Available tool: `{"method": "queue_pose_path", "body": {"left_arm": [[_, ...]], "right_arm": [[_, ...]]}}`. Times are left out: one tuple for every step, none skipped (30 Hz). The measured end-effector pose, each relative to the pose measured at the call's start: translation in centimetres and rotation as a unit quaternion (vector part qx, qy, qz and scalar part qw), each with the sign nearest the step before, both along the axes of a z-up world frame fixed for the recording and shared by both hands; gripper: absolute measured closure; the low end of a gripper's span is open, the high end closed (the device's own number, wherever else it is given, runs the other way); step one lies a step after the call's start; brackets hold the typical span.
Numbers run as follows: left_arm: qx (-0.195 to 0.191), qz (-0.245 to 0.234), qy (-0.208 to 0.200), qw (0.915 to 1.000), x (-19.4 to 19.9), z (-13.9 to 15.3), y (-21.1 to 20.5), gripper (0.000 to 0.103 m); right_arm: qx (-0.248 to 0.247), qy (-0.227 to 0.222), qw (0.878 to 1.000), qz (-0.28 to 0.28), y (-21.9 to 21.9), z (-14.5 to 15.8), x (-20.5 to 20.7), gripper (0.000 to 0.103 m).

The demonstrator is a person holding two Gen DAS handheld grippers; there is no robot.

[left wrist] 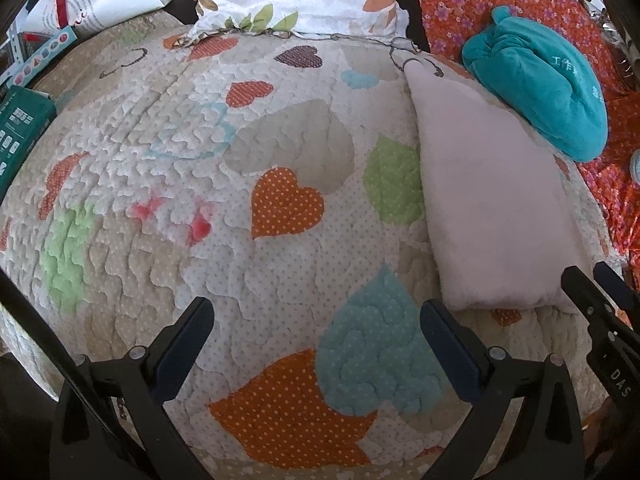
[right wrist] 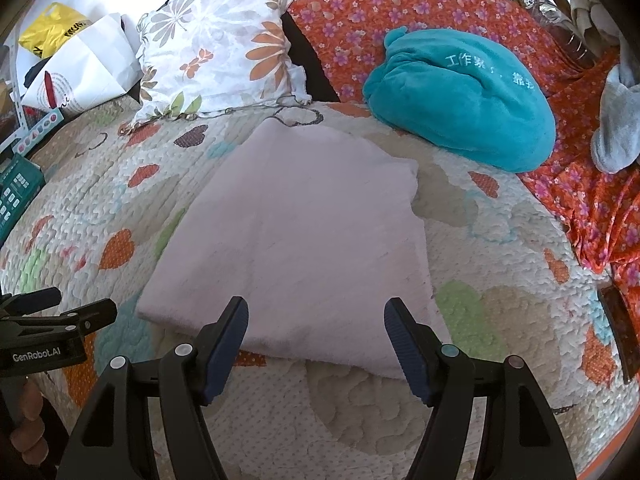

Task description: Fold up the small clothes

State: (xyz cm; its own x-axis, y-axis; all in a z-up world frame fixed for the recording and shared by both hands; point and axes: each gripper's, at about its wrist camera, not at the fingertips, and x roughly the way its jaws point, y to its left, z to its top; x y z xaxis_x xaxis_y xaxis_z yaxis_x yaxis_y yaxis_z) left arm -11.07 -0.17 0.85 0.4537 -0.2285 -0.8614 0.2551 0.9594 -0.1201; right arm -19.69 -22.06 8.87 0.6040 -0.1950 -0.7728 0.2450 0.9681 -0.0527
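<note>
A pale pink garment (right wrist: 296,236) lies folded flat on the heart-patterned quilt (right wrist: 500,248). In the left wrist view it lies at the right (left wrist: 492,208). My right gripper (right wrist: 316,312) is open and empty, its fingertips over the garment's near edge. My left gripper (left wrist: 316,316) is open and empty above bare quilt (left wrist: 200,160), left of the garment. The right gripper's tips show at the left wrist view's right edge (left wrist: 588,284). The left gripper shows at the right wrist view's left edge (right wrist: 80,312).
A teal plush cushion (right wrist: 464,100) lies beyond the garment on an orange floral cloth (right wrist: 440,4). A floral pillow (right wrist: 216,44) and white paper bags (right wrist: 88,64) stand at the back left. A green box (left wrist: 20,128) sits at the left edge. A grey cloth (right wrist: 616,120) lies far right.
</note>
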Motion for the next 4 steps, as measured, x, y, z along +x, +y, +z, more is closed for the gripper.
{"method": "queue_pose_path", "body": {"left_arm": [[-0.001, -0.001, 0.002, 1.0000, 0.02, -0.06, -0.01, 0.000], [0.000, -0.001, 0.002, 1.0000, 0.01, -0.11, -0.04, 0.000], [0.003, -0.001, 0.001, 1.0000, -0.01, -0.11, -0.12, 0.000], [0.008, 0.001, -0.002, 1.0000, -0.05, -0.09, -0.17, 0.000]], "right_arm": [[0.002, 0.001, 1.000, 0.000, 0.01, -0.04, 0.05, 0.028], [0.004, 0.002, 1.000, 0.001, -0.01, -0.10, 0.07, 0.028], [0.008, 0.002, 1.000, 0.000, -0.04, -0.14, 0.11, 0.028], [0.009, 0.003, 1.000, 0.000, -0.06, -0.19, 0.10, 0.028]]}}
